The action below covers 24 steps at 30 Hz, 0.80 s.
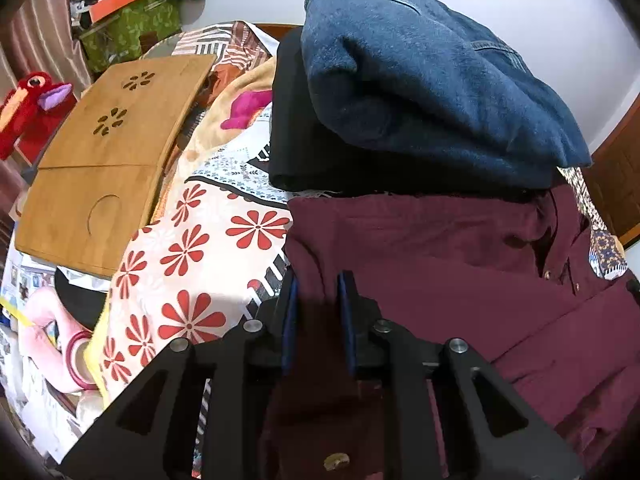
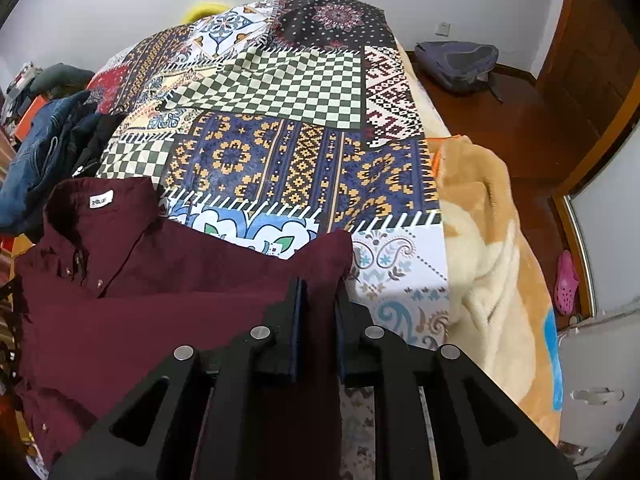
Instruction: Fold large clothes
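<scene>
A maroon button-up shirt (image 1: 460, 264) lies on the patterned bedspread (image 2: 280, 152); its collar with a white label (image 2: 100, 200) shows in the right wrist view. My left gripper (image 1: 318, 284) is shut on a fold of the maroon shirt near its left edge. My right gripper (image 2: 318, 292) is shut on the shirt's other edge (image 2: 320, 256), which stands up in a peak. A folded blue denim garment (image 1: 432, 76) sits on a black garment (image 1: 292, 128) just beyond the shirt.
A wooden lap tray (image 1: 104, 160) lies at the left on the bed, a red plush toy (image 1: 32, 108) beside it. A beige blanket (image 2: 488, 264) hangs over the bed's right edge. A backpack (image 2: 456, 64) lies on the wooden floor.
</scene>
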Each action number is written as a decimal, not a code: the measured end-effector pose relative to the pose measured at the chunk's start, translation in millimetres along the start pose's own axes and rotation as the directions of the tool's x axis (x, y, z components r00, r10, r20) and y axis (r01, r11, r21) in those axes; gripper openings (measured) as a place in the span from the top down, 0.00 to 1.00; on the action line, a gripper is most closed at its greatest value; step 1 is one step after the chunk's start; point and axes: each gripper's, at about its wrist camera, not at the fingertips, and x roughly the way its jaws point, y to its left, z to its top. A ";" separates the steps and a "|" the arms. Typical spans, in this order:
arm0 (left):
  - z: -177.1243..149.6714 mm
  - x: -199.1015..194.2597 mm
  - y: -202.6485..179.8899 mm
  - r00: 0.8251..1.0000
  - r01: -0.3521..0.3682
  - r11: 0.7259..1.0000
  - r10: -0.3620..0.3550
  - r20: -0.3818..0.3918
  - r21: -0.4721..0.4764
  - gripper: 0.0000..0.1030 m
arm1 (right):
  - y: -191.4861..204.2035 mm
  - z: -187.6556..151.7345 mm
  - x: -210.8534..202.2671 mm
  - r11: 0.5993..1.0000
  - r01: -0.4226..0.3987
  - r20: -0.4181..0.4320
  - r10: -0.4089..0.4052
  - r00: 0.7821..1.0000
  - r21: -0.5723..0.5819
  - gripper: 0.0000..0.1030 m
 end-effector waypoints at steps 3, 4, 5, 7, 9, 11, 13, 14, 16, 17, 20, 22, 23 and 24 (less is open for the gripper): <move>-1.9 -14.8 -7.0 0.999 -0.027 0.999 0.026 0.018 0.036 0.82 | 0.2 -1.3 -19.8 1.000 0.020 0.014 -0.020 1.000 0.010 0.88; -2.5 -20.8 -8.2 0.999 -0.028 0.999 0.027 0.028 0.045 0.82 | 1.0 -2.6 -30.7 1.000 0.018 0.029 -0.018 0.999 0.009 0.87; -3.4 -27.9 -9.2 0.999 -0.025 0.998 0.023 0.039 0.053 0.81 | 2.8 -3.4 -38.1 1.000 0.011 0.044 -0.012 0.999 0.005 0.87; -6.7 -47.9 -12.6 0.997 -0.020 0.997 0.015 0.069 0.070 0.78 | 5.3 -8.5 -57.5 1.000 -0.012 0.074 0.012 0.997 -0.010 0.79; -10.9 -66.4 -15.4 0.994 -0.037 0.995 0.027 0.105 0.092 0.75 | 11.4 -16.8 -76.8 0.999 -0.016 0.107 0.020 0.994 -0.034 0.65; -14.3 -81.8 -16.7 0.988 -0.066 0.991 0.049 0.143 0.119 0.70 | 19.7 -29.4 -98.8 0.997 -0.002 0.147 0.012 0.989 -0.071 0.51; -20.9 -99.4 -17.7 0.984 -0.082 0.988 0.058 0.171 0.134 0.65 | 26.8 -43.0 -117.1 0.994 0.012 0.185 0.008 0.983 -0.110 0.45; -24.4 -107.4 -16.7 0.982 -0.079 0.987 0.054 0.180 0.136 0.65 | 29.7 -50.0 -125.2 0.992 0.015 0.197 0.010 0.980 -0.126 0.45; -32.4 -122.4 -13.5 0.981 -0.067 0.989 0.040 0.192 0.135 0.55 | 34.7 -64.4 -137.8 0.989 0.002 0.202 0.028 0.979 -0.147 0.43; -35.9 -127.6 -12.0 0.980 -0.066 0.989 0.039 0.196 0.133 0.51 | 35.6 -71.2 -141.9 0.988 -0.011 0.200 0.043 0.979 -0.154 0.43; -53.8 -143.4 -5.4 0.981 -0.037 0.990 0.010 0.195 0.133 0.37 | 38.3 -95.1 -148.9 0.986 -0.048 0.190 0.078 0.979 -0.159 0.41; -68.1 -144.6 -0.1 0.987 0.002 0.989 -0.025 0.157 0.147 0.29 | 39.2 -112.0 -149.8 0.984 -0.067 0.171 0.096 0.981 -0.165 0.41; -74.6 -144.2 -1.1 0.989 0.007 0.988 -0.029 0.144 0.151 0.28 | 40.4 -120.2 -150.0 0.982 -0.071 0.164 0.099 0.981 -0.173 0.41; -83.2 -142.7 0.7 0.992 0.010 0.988 -0.030 0.126 0.154 0.26 | 41.6 -127.1 -150.0 0.981 -0.070 0.159 0.099 0.982 -0.180 0.41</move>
